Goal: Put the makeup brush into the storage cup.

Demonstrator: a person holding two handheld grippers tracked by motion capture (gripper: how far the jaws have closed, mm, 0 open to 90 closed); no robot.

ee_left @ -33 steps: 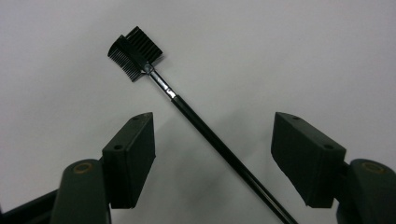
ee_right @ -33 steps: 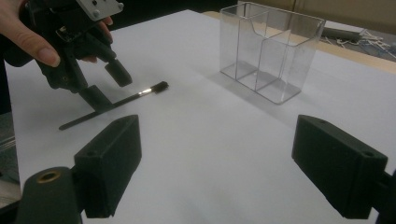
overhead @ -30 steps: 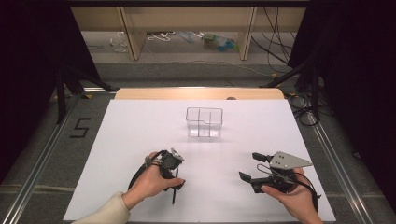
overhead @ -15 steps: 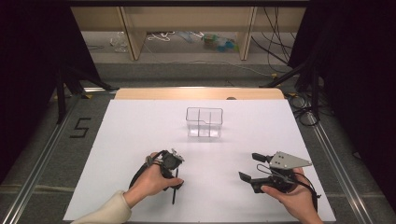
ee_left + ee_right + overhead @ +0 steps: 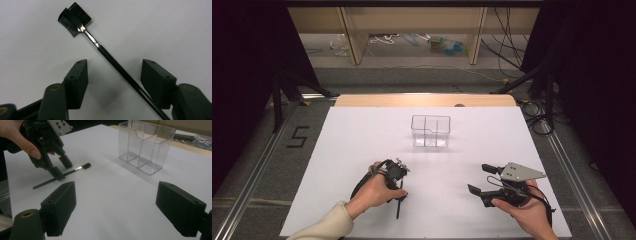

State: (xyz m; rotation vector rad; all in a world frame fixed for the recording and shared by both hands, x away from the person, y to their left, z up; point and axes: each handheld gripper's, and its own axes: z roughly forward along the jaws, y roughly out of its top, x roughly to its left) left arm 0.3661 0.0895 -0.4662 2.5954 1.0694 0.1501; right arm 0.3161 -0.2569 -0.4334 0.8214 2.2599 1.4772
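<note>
A black brow brush (image 5: pixel 100 47) with a comb head and a thin handle lies flat on the white table (image 5: pixel 362 135). My left gripper (image 5: pixel 116 68) points down over it, open, with the handle running slantwise between the jaws. From above the brush (image 5: pixel 398 206) sticks out below the left gripper (image 5: pixel 396 192). In the right gripper view the left gripper (image 5: pixel 62 167) straddles the brush (image 5: pixel 77 168). My right gripper (image 5: pixel 481 179) stands open with nothing between its jaws at the front right, and in its own view the right gripper (image 5: pixel 118 195) faces the table's middle.
A clear plastic organizer (image 5: pixel 430 131) with dividers stands upright mid-table, and the same organizer (image 5: pixel 146 145) appears far right in the right gripper view. A wooden edge (image 5: pixel 422 100) borders the table's back. Cables (image 5: pixel 537 112) lie off the right side.
</note>
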